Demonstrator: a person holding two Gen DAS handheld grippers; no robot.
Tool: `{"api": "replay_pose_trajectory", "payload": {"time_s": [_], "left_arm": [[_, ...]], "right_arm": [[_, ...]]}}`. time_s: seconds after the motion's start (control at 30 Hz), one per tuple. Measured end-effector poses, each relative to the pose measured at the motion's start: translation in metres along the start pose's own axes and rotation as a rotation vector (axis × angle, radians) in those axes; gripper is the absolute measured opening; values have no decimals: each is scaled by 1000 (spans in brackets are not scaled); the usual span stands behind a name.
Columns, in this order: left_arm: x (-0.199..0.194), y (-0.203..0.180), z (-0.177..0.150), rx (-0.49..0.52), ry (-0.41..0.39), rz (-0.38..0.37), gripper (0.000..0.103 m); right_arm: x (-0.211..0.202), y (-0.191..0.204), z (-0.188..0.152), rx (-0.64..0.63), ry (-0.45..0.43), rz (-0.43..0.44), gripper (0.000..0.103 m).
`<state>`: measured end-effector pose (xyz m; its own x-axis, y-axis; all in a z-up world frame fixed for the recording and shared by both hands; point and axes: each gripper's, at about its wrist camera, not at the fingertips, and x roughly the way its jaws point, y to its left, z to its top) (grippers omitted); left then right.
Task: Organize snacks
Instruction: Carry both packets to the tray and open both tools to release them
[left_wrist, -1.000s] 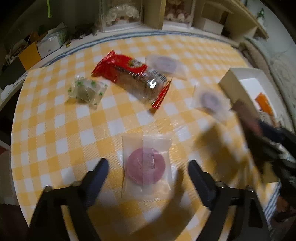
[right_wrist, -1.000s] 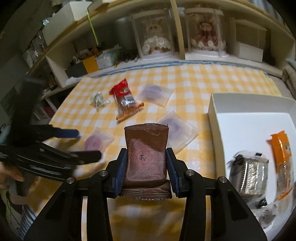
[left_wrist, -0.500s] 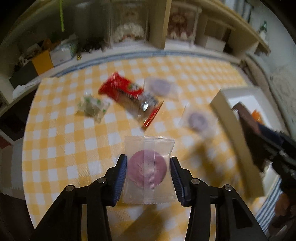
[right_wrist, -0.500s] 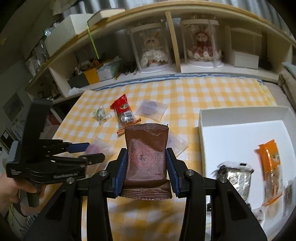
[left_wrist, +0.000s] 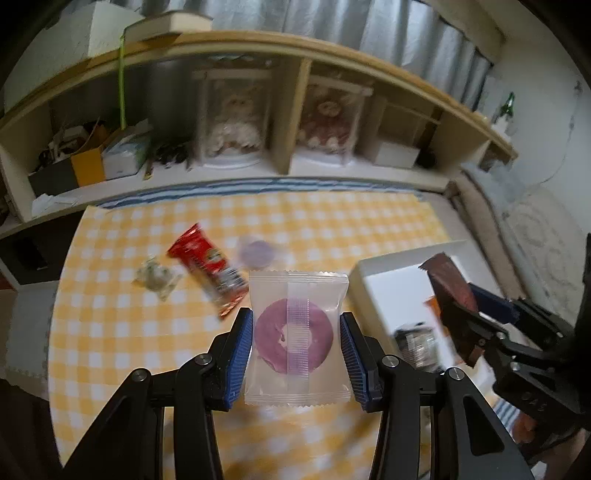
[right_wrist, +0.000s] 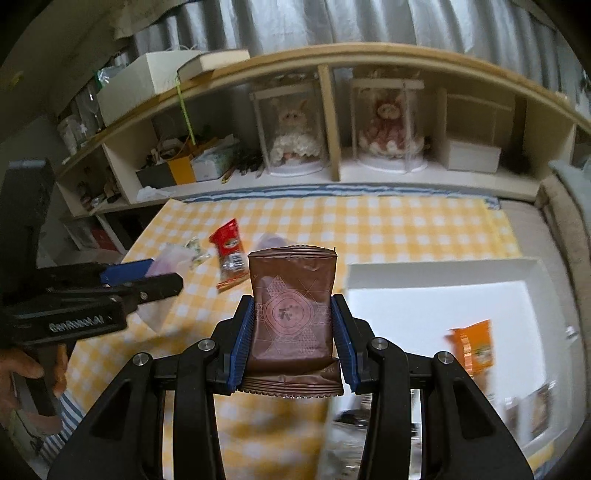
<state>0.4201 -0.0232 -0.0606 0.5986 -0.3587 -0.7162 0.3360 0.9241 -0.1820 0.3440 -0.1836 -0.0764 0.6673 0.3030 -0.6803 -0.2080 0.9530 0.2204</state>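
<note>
- left gripper (left_wrist: 296, 345): black frame, ribbed blue pads, pinching a clear plastic packet (left_wrist: 297, 338) by its two side edges; packet flat, rectangular, crimped serrated ends, round purple cake inside, translucent seam strip down the middle; held up off the table
- right gripper (right_wrist: 293, 338): same black frame and blue ribbed pads, clamped on a brown foil packet (right_wrist: 292, 321); glossy, upright, faint geometric print with round emblem, crimped top and bottom; held above the table, just left of the tray
- white tray (right_wrist: 436, 295): shallow, rectangular, smooth, on the right of the table; holds an orange packet (right_wrist: 474, 345) and a silvery crinkled wrapper (left_wrist: 417, 341), both blurred
- table (right_wrist: 406, 225): yellow-and-white checked cloth
- still lying on the cloth: red glossy packet (left_wrist: 208, 264) with clear window, long; small crumpled greenish-white wrapper (left_wrist: 157, 278); another clear packet with purple round (left_wrist: 258, 253), blurred
- hand (right_wrist: 26, 373) grips the left gripper's handle, low left in right wrist view
- wooden shelf (right_wrist: 332, 110) behind the table, two dolls in clear cases
</note>
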Motion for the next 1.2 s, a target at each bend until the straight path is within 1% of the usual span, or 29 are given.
{"api": "replay_pose_trajectory", "payload": {"time_s": [0.13,0.23,0.4,0.5,0.6,0.73,0.9,1.03,1.13,1.2], "left_arm": [[-10,-21,3,2,-17,-29,46],[-13,-38,5,0,-19,-52,46],[0,-65,8,-3,-9,-81,46],[11,-83,9,-18,0,-110,46],[28,-101,10,-33,17,-129,46],[55,-130,8,-31,53,-123,46],[95,-163,6,-52,109,-155,46],[129,-184,3,-78,154,-175,46],[154,-191,1,-96,187,-175,46],[173,-197,-1,-94,217,-144,46]], "right_arm": [[-19,-20,2,-8,-5,-27,42],[-31,-40,2,14,-8,-36,42],[-50,-80,-2,56,-10,-42,42],[-59,-101,-5,73,-9,-62,42],[-67,-126,-10,101,-8,-67,42],[-74,-153,-15,128,-6,-83,42],[-79,-187,-22,152,-2,-107,42],[-79,-210,-26,170,7,-108,42],[-75,-225,-30,178,19,-113,42],[-73,-235,-32,188,27,-109,42]]}}
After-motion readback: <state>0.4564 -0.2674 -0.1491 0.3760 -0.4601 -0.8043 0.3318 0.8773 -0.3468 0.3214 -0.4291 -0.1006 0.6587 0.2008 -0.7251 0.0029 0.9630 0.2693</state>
